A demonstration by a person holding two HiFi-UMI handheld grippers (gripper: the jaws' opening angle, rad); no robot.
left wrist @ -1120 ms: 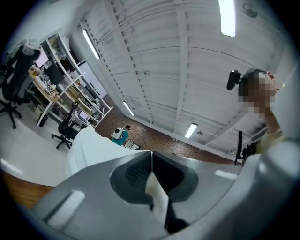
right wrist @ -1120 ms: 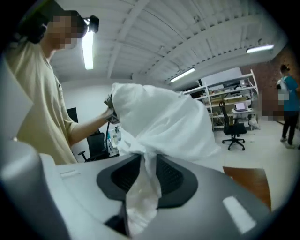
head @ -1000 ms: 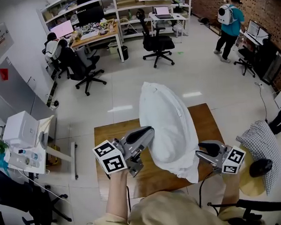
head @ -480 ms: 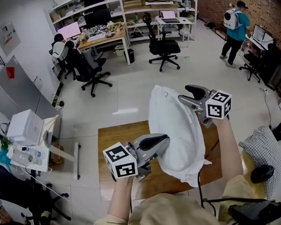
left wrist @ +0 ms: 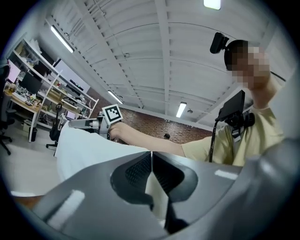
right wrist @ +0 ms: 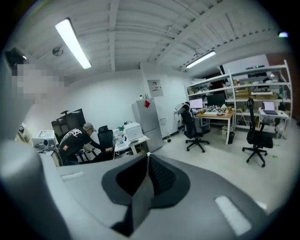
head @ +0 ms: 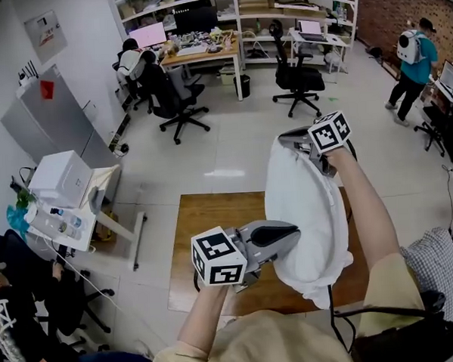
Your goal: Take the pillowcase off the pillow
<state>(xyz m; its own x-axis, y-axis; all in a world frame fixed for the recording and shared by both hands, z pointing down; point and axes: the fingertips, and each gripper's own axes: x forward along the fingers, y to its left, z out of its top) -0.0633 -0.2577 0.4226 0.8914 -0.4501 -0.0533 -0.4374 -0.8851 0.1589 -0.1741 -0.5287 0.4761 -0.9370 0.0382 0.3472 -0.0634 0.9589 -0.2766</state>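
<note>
The left gripper [head: 288, 234] is nearest, its jaws closed on a fold of the white pillowcase [head: 307, 210] low on the left side. The pillowcase covers the pillow, which stands on end in the air over the brown wooden surface [head: 207, 245], with its loose lower edge hanging near the person's chest. At the pillow's top end is the right gripper [head: 286, 139]. Its jaws have just been closing and now meet on a thin strip of cloth.

The bulk of the pillow hides the right half of the surface and fills the space between the two grippers. A chequered cushion [head: 435, 256] lies at the right, just beside the person. At the left a white box-like machine [head: 60, 177] sits on a small stand, with a grey cabinet [head: 45, 118] behind it. Farther off are black office chairs [head: 297, 78], shelves [head: 277, 0] and a standing person with a backpack [head: 413, 57].
</note>
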